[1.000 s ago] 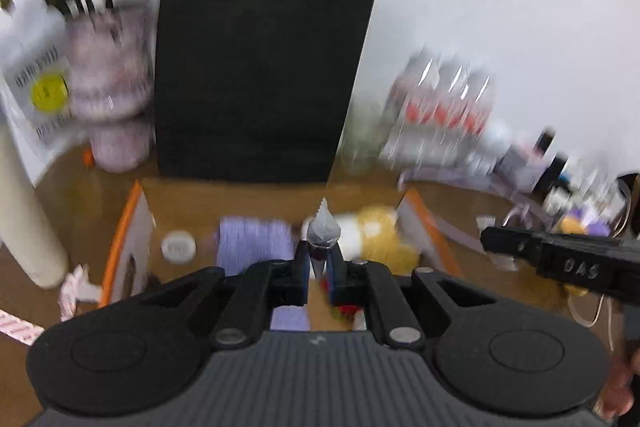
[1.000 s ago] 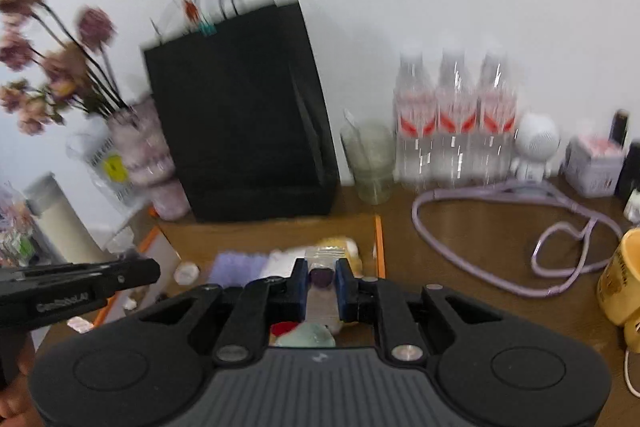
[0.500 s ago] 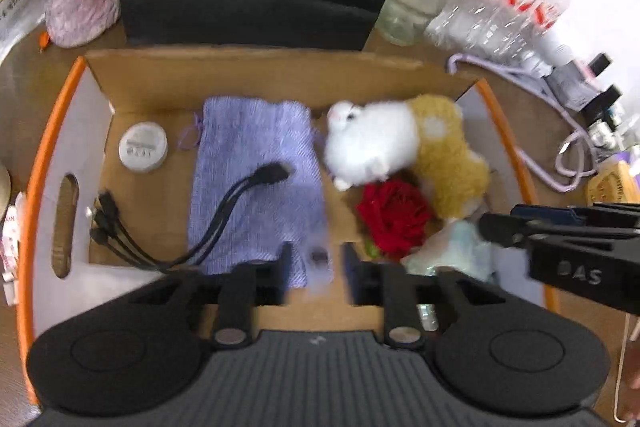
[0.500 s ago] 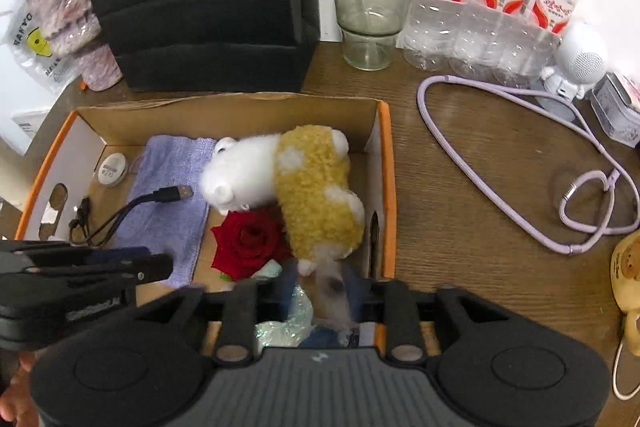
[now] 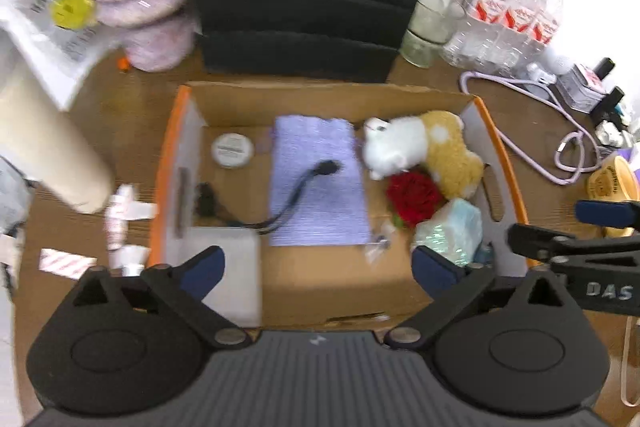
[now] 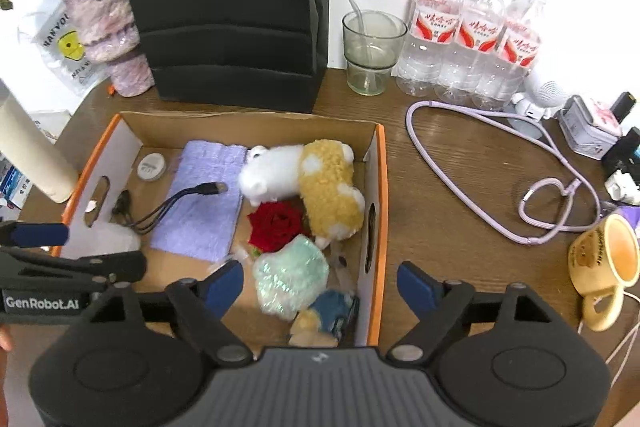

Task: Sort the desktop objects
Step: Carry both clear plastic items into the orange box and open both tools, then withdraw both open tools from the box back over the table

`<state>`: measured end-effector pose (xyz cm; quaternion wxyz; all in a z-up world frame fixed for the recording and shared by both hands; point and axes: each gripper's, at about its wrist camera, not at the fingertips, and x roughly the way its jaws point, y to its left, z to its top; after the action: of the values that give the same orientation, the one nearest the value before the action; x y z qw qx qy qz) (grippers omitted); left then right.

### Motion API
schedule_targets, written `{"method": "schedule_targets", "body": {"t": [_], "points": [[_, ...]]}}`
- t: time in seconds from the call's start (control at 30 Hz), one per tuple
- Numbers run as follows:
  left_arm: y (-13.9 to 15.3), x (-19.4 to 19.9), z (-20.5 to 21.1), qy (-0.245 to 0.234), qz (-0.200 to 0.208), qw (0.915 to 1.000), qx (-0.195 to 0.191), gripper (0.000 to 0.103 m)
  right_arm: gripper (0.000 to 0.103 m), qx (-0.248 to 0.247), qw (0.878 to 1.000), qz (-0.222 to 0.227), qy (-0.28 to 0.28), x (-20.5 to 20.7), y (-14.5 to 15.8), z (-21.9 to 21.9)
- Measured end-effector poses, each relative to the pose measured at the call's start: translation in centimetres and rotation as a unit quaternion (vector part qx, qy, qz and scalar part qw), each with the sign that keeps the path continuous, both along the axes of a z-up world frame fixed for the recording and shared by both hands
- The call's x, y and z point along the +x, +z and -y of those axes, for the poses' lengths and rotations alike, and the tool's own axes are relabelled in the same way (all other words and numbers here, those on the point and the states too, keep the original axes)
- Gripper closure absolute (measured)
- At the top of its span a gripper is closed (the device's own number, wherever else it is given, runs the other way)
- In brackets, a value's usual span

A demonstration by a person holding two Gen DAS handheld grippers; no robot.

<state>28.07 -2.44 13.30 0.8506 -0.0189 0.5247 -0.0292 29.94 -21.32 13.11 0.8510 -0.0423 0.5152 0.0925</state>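
Note:
An orange-edged cardboard box (image 5: 505, 163) (image 6: 383, 187) holds a purple pouch (image 5: 318, 183) (image 6: 202, 199), a black cable (image 5: 298, 187) (image 6: 180, 197), a white and yellow plush (image 5: 420, 147) (image 6: 312, 175), a red rose (image 5: 414, 197) (image 6: 276, 225), a teal shiny packet (image 5: 450, 231) (image 6: 290, 273) and a round white tin (image 5: 232, 150) (image 6: 151, 166). A small clear packet (image 5: 378, 241) lies on the box floor. My left gripper (image 5: 318, 269) hangs above the box, jaws opening wide, nothing pressed between them. My right gripper (image 6: 320, 283) is over the box's right side, jaws opening, pads touching nothing.
A black paper bag (image 6: 224, 7) stands behind the box. A vase of flowers (image 6: 108, 27) is at the back left. A glass (image 6: 370, 53), three water bottles (image 6: 472, 35), a lilac cord (image 6: 480, 171) and a yellow mug (image 6: 608, 267) sit right of the box.
Both grippers tipped down from facing the wall to looking into the box. Both went from shut on small items to wide open, and the items are out of the jaws.

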Motion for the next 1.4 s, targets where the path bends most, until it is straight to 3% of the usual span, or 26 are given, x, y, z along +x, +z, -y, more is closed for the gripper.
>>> {"method": "schedule_targets", "body": {"t": [0.23,0.33,0.47,0.63,0.73,0.9,1.07,1.17,1.4], "points": [[3.0,-3.6,-1.3,0.014,0.029,0.9988,0.037,0.0,0.013,-0.001,1.0,0.02,0.01,-3.3,2.1,-1.3],[3.6,-5.9,-1.8,0.026,0.082,0.9948,0.054,0.0,0.013,0.013,0.998,0.052,0.018,-4.9,2.8,-1.8],[3.8,-9.9,-2.0,0.042,0.191,0.977,0.084,0.0,0.013,0.039,0.991,0.129,0.023,-7.7,3.0,-1.8],[3.6,-14.5,-2.1,0.036,0.31,0.9476,0.068,0.0,0.011,0.101,0.961,0.257,0.025,-12.4,1.8,-1.2],[3.0,-16.4,-1.7,0.034,0.345,0.935,0.074,0.0,0.01,0.129,0.95,0.285,0.014,-14.3,1.0,-0.8],[1.3,-19.2,-1.2,0.015,0.373,0.9233,0.089,0.0,0.009,0.086,0.944,0.317,0.02,-17.1,-0.2,-1.4],[-2.8,-25.0,-1.4,-0.006,0.372,0.9263,0.06,0.0,0.008,0.051,0.942,0.329,0.034,-22.6,-3.0,-1.8],[-5.7,-28.2,-2.2,-0.006,0.337,0.9404,0.047,0.0,0.005,0.04,0.944,0.325,0.044,-26.3,-5.5,-1.9],[-10.5,-33.7,-3.5,0.031,0.256,0.9659,0.017,0.0,0.005,0.06,0.97,0.226,0.067,-32.6,-11.8,-1.5]]}}
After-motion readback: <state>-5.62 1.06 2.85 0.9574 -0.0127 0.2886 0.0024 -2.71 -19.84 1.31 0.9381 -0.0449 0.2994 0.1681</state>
